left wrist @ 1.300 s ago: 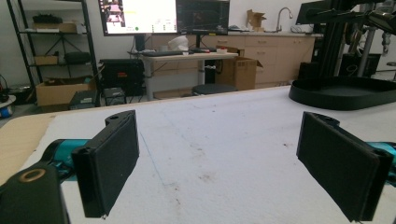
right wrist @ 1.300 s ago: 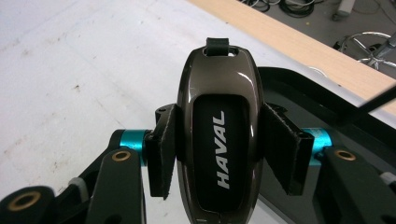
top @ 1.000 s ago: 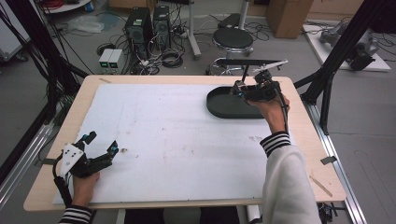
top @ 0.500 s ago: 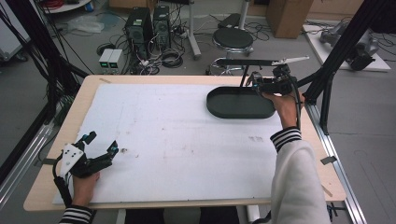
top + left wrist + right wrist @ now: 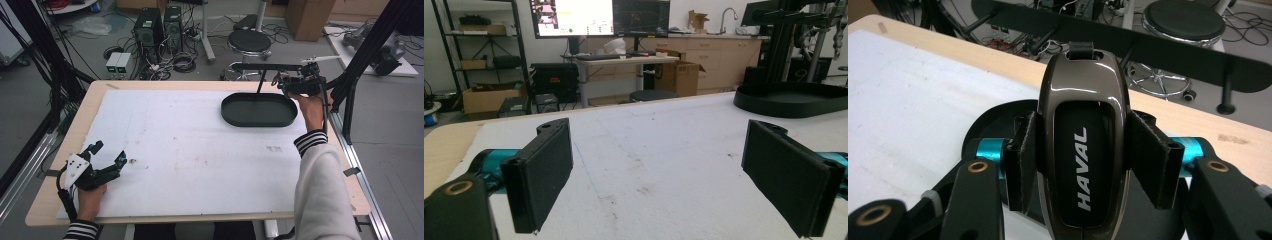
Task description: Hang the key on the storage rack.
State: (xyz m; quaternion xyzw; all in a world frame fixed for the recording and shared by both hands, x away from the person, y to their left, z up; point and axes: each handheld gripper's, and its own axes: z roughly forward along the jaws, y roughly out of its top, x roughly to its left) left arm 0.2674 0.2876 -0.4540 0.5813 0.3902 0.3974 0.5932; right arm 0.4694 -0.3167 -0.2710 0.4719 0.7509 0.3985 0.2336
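Clamping the Haval car key [image 5: 1082, 145], right gripper [image 5: 1083, 160] should stay level over the black tray [image 5: 259, 110]; left gripper [image 5: 669, 175] rests apart.

Tray [image 5: 259, 111] on bench [image 5: 165, 145], far right. Right claw [image 5: 1083, 160] clamps key fob [image 5: 1082, 140] just past tray's far-right edge. Left claw [image 5: 107, 159] near left, well apart from tray, stool [image 5: 249, 41] beyond far edge

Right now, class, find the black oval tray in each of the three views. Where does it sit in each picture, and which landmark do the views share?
High view: black oval tray upper right of the table, beside the right gripper.
Left gripper view: far right, at the table's far edge.
Right gripper view: low centre, behind the jaws and the HAVAL key fob; rim at.
Shared landmark: the round black stool.
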